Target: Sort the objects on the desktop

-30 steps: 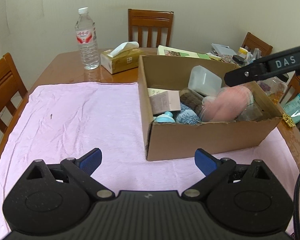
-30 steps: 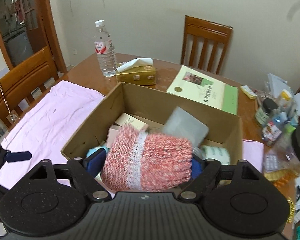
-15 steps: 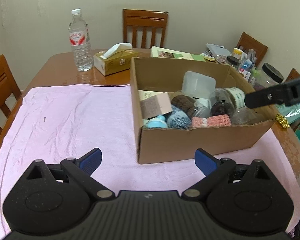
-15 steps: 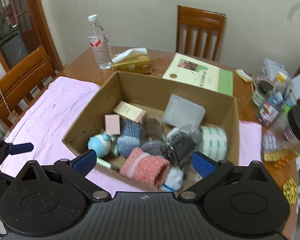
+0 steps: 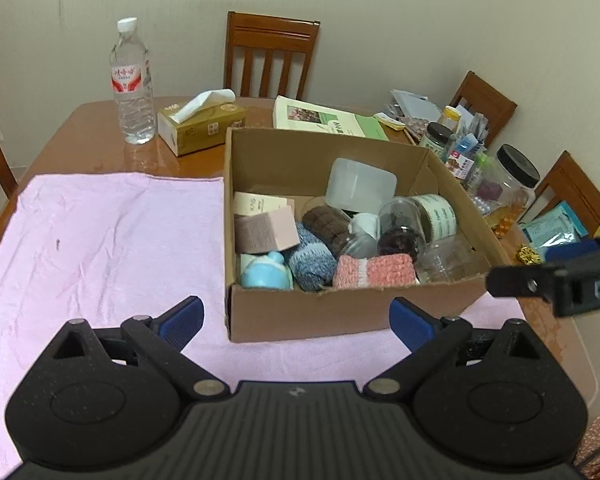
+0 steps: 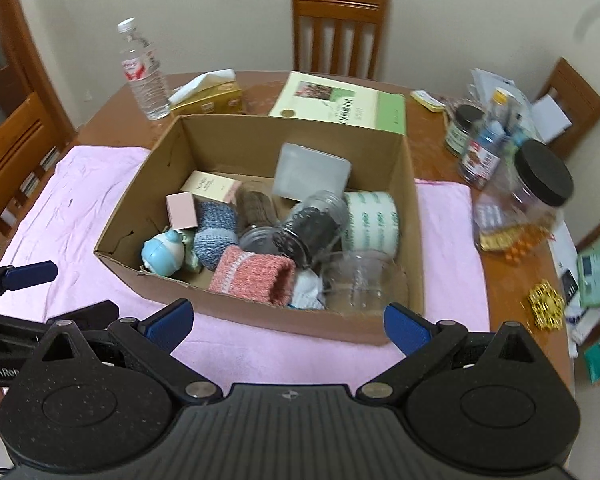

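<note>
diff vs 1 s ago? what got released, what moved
The right gripper let go of the pink knitted roll: a second ago it was between the pads, now it lies in the cardboard box by the near wall. The jaws went wide and the gripper backed out toward the near edge. The left gripper stayed open and empty; box, water bottle and tissue box kept their places.

Pink cloth [image 5: 100, 240] — brown box [image 5: 340, 312], pink-and-white knit [image 6: 252, 276].
</note>
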Demonstrator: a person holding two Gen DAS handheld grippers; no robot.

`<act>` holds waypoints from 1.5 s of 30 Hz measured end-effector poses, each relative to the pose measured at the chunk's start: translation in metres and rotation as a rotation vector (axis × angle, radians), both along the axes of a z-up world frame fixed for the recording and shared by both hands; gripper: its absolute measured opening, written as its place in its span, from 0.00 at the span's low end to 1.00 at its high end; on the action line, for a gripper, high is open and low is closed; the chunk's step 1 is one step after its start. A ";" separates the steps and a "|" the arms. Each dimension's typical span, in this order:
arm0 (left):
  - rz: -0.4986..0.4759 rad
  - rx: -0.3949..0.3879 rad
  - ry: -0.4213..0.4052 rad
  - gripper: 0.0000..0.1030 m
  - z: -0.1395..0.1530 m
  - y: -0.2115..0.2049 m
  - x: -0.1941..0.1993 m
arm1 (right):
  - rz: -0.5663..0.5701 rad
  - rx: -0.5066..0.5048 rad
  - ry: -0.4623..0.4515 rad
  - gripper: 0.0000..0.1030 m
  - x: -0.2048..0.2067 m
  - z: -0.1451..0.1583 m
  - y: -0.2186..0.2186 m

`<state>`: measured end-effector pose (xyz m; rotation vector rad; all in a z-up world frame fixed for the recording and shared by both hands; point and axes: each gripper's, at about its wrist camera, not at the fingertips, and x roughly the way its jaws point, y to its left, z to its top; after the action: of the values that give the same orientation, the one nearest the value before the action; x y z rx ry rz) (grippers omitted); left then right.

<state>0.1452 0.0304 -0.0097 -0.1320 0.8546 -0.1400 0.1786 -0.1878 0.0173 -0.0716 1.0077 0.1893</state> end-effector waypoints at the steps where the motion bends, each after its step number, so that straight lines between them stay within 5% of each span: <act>1: 0.002 0.008 0.002 0.96 0.002 -0.001 0.002 | -0.012 0.000 -0.001 1.00 -0.002 0.001 -0.001; 45: -0.050 0.010 0.039 0.96 0.020 -0.018 0.016 | -0.038 0.007 0.028 1.00 -0.016 0.002 -0.003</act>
<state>0.1607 0.0125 0.0103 -0.1045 0.8979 -0.1804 0.1621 -0.1906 0.0196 -0.0436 1.0354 0.1597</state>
